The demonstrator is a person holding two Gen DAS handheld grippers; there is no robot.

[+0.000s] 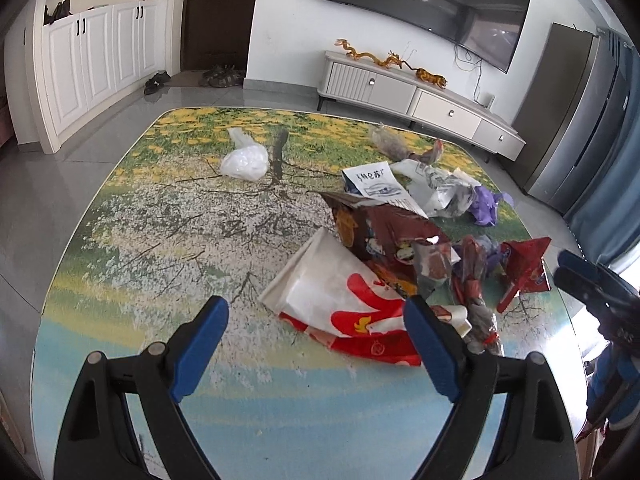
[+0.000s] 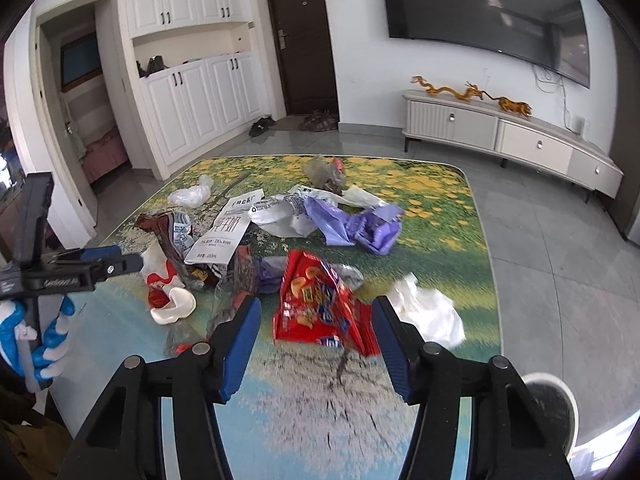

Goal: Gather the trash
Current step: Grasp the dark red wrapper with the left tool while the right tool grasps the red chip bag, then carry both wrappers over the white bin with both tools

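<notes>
Across the room's far wall hangs a dark television (image 2: pixel 486 12) over a pale low cabinet (image 2: pixel 512 136) carrying golden dragon figures (image 2: pixel 452 90), with white cupboards (image 2: pixel 200 100) and a brown door (image 2: pixel 300 36) to the left. Only the left wrist view shows a grey refrigerator (image 1: pixel 576 120) and a blue curtain (image 1: pixel 616 184) at the right; only the right wrist view shows an open doorway (image 2: pixel 80 104) into another room and a round white bin rim (image 2: pixel 554 412) below the desk's corner. The desk (image 1: pixel 132 240), covered in a print of yellow flowers and a tree, carries the trash spread over its middle and right part. Largest is a white and red paper bag (image 1: pixel 340 300) lying just ahead of the left gripper (image 1: pixel 316 344), whose fingers stand wide apart with nothing pressed between them. A dark brown snack bag (image 1: pixel 384 236) leans over it. A red snack bag (image 2: pixel 316 300) lies between the open fingers of the right gripper (image 2: pixel 316 344), which do not press it. Beyond lie a purple plastic bag (image 2: pixel 360 224), a white milk pouch (image 2: pixel 224 232) with printed Chinese characters too blurred to read, crumpled white tissue (image 2: pixel 428 312) just right of the red bag, and a knotted clear bag (image 1: pixel 245 160) apart at the far left. A gloved hand (image 2: pixel 44 340) holds the left gripper's handle.
</notes>
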